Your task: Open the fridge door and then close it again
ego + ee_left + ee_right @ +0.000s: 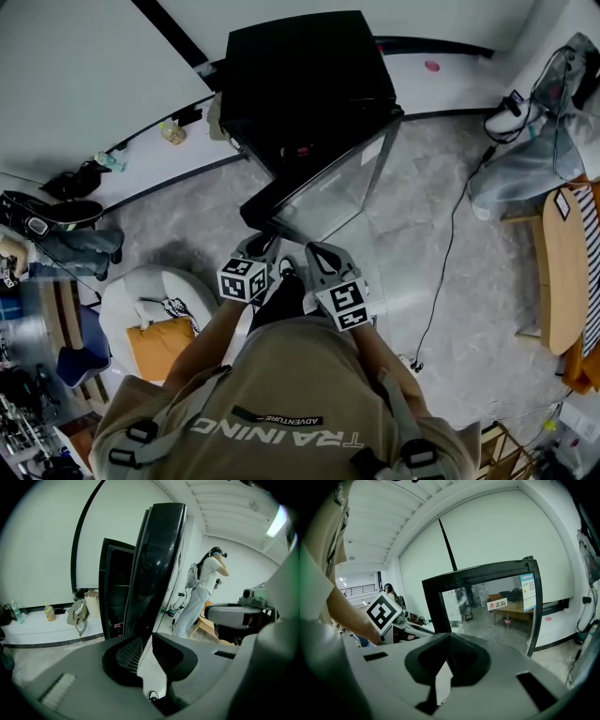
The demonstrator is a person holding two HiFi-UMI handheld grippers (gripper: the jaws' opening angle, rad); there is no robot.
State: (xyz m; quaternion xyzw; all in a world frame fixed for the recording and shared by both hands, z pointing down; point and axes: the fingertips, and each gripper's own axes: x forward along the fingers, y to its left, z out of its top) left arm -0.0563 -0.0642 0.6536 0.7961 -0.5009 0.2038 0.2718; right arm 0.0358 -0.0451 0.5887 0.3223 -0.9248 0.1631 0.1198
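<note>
Grey stone-look floor (pixel 427 234) and white walls frame a black fridge (pixel 309 75) whose glass door (pixel 328 192) stands swung well out toward the person at the bottom of the head view. The left gripper (pixel 255 249) hovers just beside the door's free edge, its jaws drawn together at the tips with nothing between them; the right gripper (pixel 323 255), close alongside and facing the glass, is likewise pinched together and empty. With the door wide, the opening half of the job looks done. The next move likely calls for a steady push on the door's outer edge, swinging it back until it seats against the cabinet.
</note>
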